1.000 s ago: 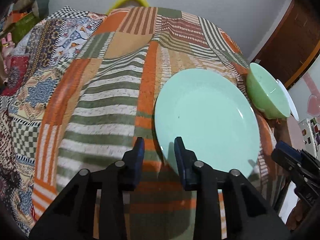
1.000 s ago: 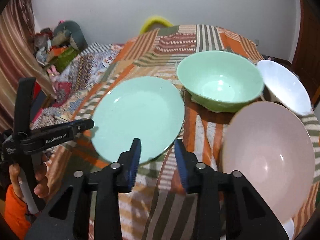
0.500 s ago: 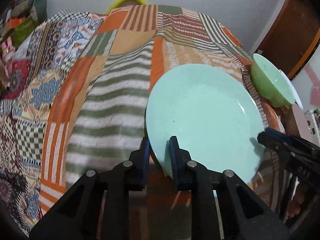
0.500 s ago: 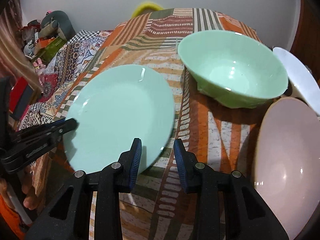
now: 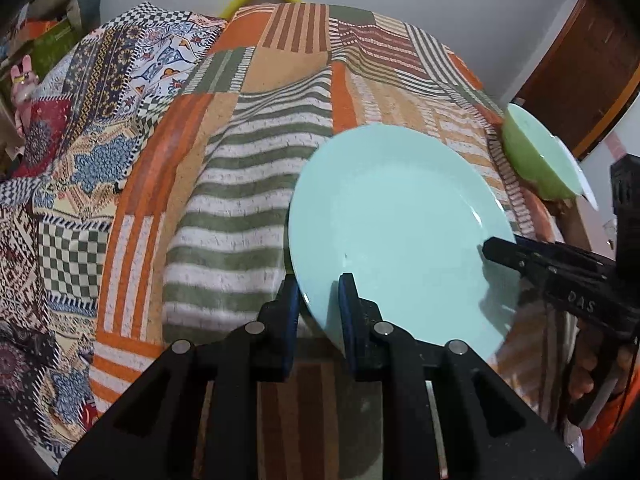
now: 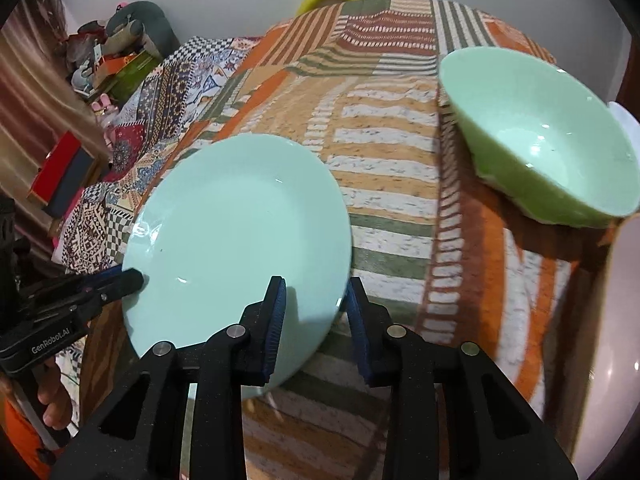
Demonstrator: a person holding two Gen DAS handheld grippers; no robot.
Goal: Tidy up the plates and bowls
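Note:
A mint green plate (image 5: pixel 396 224) is tilted up off the patchwork tablecloth. My left gripper (image 5: pixel 318 300) is shut on its near left rim and holds it. The plate also shows in the right wrist view (image 6: pixel 240 236), with the left gripper (image 6: pixel 128 278) at its left edge. My right gripper (image 6: pixel 316 304) is open, its jaws straddling the plate's near right rim without closing. A green bowl (image 6: pixel 540 132) sits upright at the right, also seen in the left wrist view (image 5: pixel 536 156).
A pink bowl (image 6: pixel 624 320) lies at the right edge, and a white dish (image 6: pixel 626 120) shows behind the green bowl. The striped tablecloth (image 5: pixel 248 184) covers the table. Clutter and a red box (image 6: pixel 60 164) lie beyond the table's left side.
My left gripper closed on the plate's rim and tilted the plate up. My right gripper moved forward and left until its open jaws straddle the plate's right rim.

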